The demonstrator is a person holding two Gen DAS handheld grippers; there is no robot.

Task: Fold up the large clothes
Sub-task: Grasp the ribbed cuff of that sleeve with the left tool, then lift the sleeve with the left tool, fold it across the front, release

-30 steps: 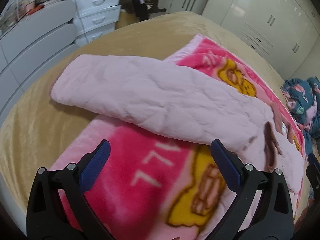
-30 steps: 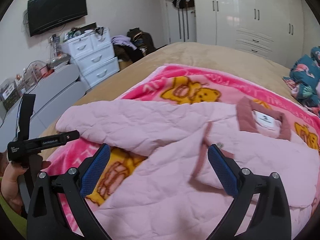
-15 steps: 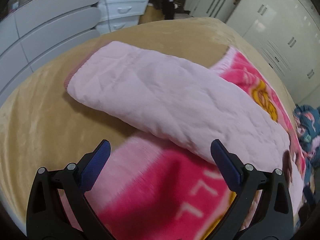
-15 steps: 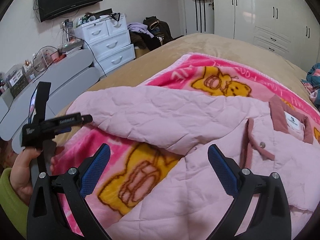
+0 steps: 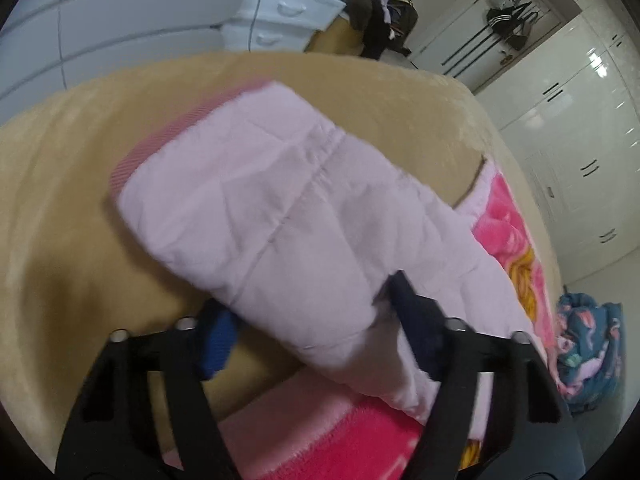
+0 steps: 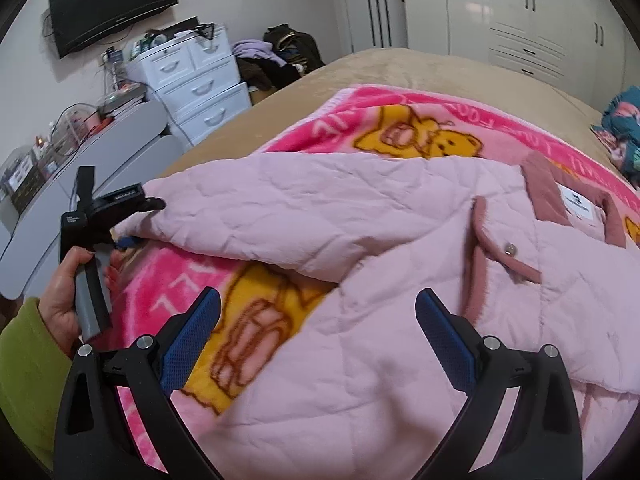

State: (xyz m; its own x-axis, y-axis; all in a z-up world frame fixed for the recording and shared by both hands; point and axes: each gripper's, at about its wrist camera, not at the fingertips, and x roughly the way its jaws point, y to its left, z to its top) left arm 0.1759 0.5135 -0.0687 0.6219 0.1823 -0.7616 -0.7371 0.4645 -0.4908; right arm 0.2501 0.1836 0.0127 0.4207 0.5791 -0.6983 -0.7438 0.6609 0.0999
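A pale pink quilted jacket (image 6: 360,220) with a dusty-rose collar lies spread on a pink bear-print blanket (image 6: 400,128). Its sleeve (image 5: 280,208) stretches left onto the tan bed cover (image 5: 80,200). My left gripper (image 5: 304,292) has its jaws closing around the sleeve near the cuff, one finger above and one blue pad under the fabric. In the right wrist view the left gripper (image 6: 144,222) sits at the sleeve end, held by a hand with a green sleeve. My right gripper (image 6: 318,298) hangs open over the jacket's front, touching nothing.
White drawers (image 6: 196,88) and a grey desk (image 6: 80,168) stand left of the bed. A clothes pile (image 6: 276,60) lies beyond the bed's far corner. White wardrobes (image 6: 520,20) line the back wall. A blue patterned cloth (image 6: 624,128) lies at the right edge.
My left gripper swung left along the sleeve, dropped to its cuff end, rolled, and its jaws narrowed around the fabric. My right gripper sank a little toward the jacket.
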